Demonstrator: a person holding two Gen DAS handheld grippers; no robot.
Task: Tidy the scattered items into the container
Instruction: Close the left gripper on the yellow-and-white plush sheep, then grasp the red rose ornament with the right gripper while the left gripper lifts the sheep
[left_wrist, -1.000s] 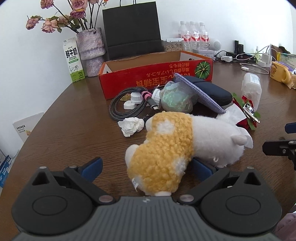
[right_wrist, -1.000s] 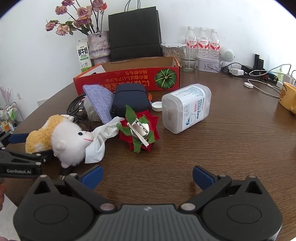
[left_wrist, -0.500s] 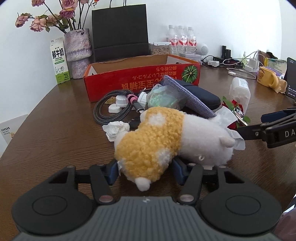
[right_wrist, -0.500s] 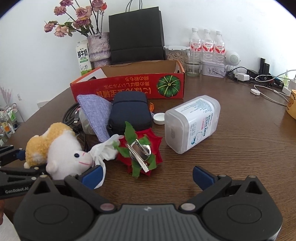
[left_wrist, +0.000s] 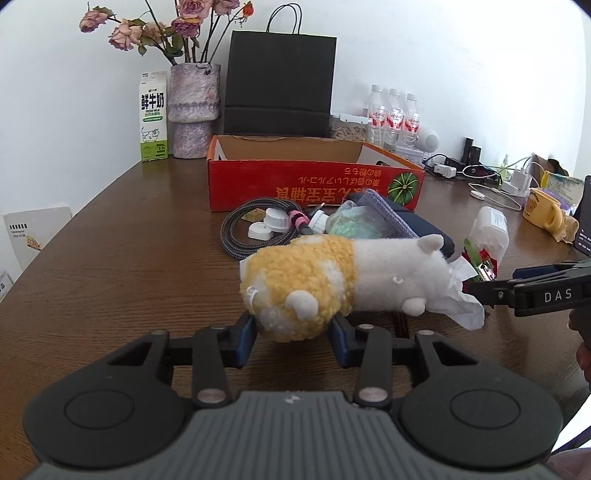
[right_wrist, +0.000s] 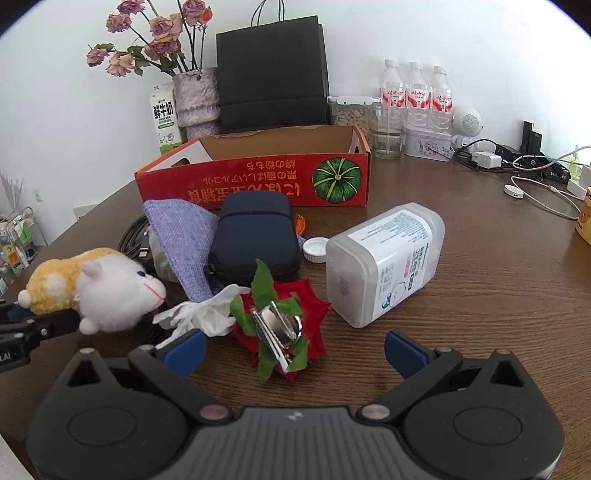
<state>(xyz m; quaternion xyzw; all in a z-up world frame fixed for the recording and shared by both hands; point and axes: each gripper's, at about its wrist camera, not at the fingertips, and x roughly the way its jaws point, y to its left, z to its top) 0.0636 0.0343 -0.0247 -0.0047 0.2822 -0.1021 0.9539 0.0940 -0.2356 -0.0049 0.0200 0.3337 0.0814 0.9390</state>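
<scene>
My left gripper (left_wrist: 293, 334) is shut on the yellow rear of a yellow-and-white plush toy (left_wrist: 343, 275) and holds it lifted off the table; it also shows in the right wrist view (right_wrist: 96, 284). My right gripper (right_wrist: 293, 349) is open, its fingers either side of a red flower hair clip (right_wrist: 282, 326) on the table. The open red cardboard box (right_wrist: 258, 184) stands behind the pile. A white tissue (right_wrist: 207, 314), a dark blue pouch (right_wrist: 255, 236), a purple cloth (right_wrist: 183, 240) and a clear plastic jar (right_wrist: 388, 262) lie near.
A coiled cable (left_wrist: 240, 232), white caps (left_wrist: 267, 225) and a green bag (left_wrist: 354, 225) lie before the box. A black paper bag (left_wrist: 279, 85), vase (left_wrist: 194, 110), milk carton (left_wrist: 153, 118), water bottles (right_wrist: 415, 96), chargers and a yellow mug (left_wrist: 545, 210) line the back and right.
My left gripper shut on the plush toy and lifted it off the table. My right gripper moved forward toward the red flower clip, staying open.
</scene>
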